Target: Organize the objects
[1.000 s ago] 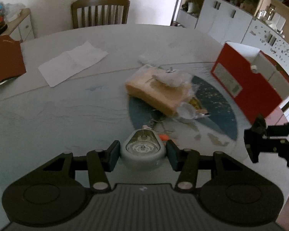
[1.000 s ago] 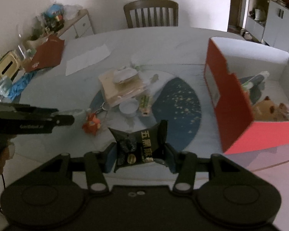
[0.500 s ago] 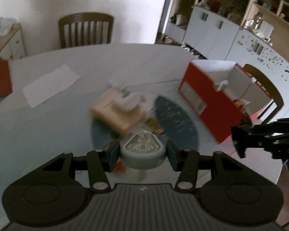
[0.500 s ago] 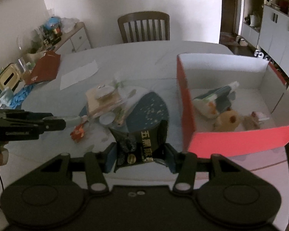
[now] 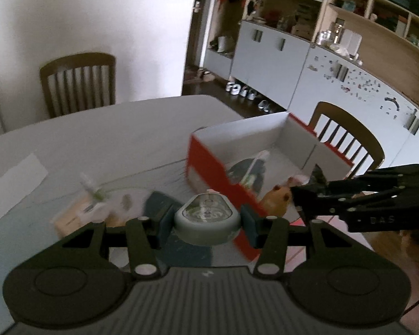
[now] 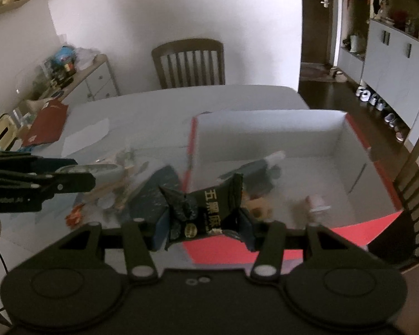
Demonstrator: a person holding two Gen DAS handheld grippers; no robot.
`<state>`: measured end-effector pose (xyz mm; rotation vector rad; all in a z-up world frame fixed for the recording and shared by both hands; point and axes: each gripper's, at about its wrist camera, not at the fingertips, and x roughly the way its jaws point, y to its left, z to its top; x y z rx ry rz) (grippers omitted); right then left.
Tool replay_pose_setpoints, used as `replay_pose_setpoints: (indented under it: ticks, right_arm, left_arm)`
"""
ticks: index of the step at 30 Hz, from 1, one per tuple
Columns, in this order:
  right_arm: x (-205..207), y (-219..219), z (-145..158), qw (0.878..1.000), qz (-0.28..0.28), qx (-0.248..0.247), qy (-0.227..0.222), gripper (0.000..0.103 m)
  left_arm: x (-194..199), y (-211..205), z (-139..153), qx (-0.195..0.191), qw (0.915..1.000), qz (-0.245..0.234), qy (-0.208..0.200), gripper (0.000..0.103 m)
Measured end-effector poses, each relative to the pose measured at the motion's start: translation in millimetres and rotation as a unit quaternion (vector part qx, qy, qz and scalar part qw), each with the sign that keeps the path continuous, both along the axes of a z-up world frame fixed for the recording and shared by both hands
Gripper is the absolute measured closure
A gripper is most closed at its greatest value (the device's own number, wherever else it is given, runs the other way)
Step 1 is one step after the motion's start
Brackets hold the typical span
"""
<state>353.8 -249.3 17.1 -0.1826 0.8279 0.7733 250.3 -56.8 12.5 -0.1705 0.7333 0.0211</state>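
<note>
On my left side, the left gripper (image 5: 206,219) is pinching a small grey oval gadget (image 5: 206,217) with a clear window on top, its long axis lying across the jaws, held up above the table (image 5: 111,128). Below and to its left, near the middle of the table, I can make out a blurred heap of leftovers: a tan block (image 5: 78,217) with something white on it. I cannot tell more through the smear. The red box (image 5: 209,164) with white inner walls sits toward the right edge of the table, ahead and to the right of that gripper, with its near red wall between the gadget and the open inside. Further right, the right gripper (image 6: 204,220) is clamped on a black snack packet (image 6: 206,209) with gold lettering, crumpled and standing up between the fingers. This one looks nearer the box: the packet hangs over the box's near left corner, with the open inside straight ahead and slightly right. Inside the box, on its floor, I see a dark pouch with a white cap (image 6: 259,170), a brown soft toy (image 5: 278,196) and a small pinkish item (image 6: 315,203), all blurred. I judge the packet goes in first, with a short push forward over the near wall, and the gadget needs a longer swing to the right.
</note>
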Motion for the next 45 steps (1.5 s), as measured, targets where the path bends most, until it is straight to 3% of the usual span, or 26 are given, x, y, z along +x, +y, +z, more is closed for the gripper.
replay_pose_setpoints:
  ticks: [13,24,37,45]
  right_arm:
    - [72,-46,-11,0.998,-0.055,-0.002,0.0,0.051]
    - [121,-56,-36,0.997,-0.071,-0.025,0.021,0.051]
    - [145,-35,-81,0.995,-0.054,-0.068,0.053,0.05]
    - [149,-32,-89,0.993,-0.063,-0.071,0.063,0.047]
  left_arm:
    - [82,-70,1,0.029,0.9975,-0.065,0.004,0.053]
    - [143,-108,-21,0.063,0.9925,-0.102,0.02,0.053]
    - [184,-121,-71,0.083,0.988,-0.104,0.078,0.053]
    - [199,-118,-87,0.076,0.9839,-0.109,0.12,0.053]
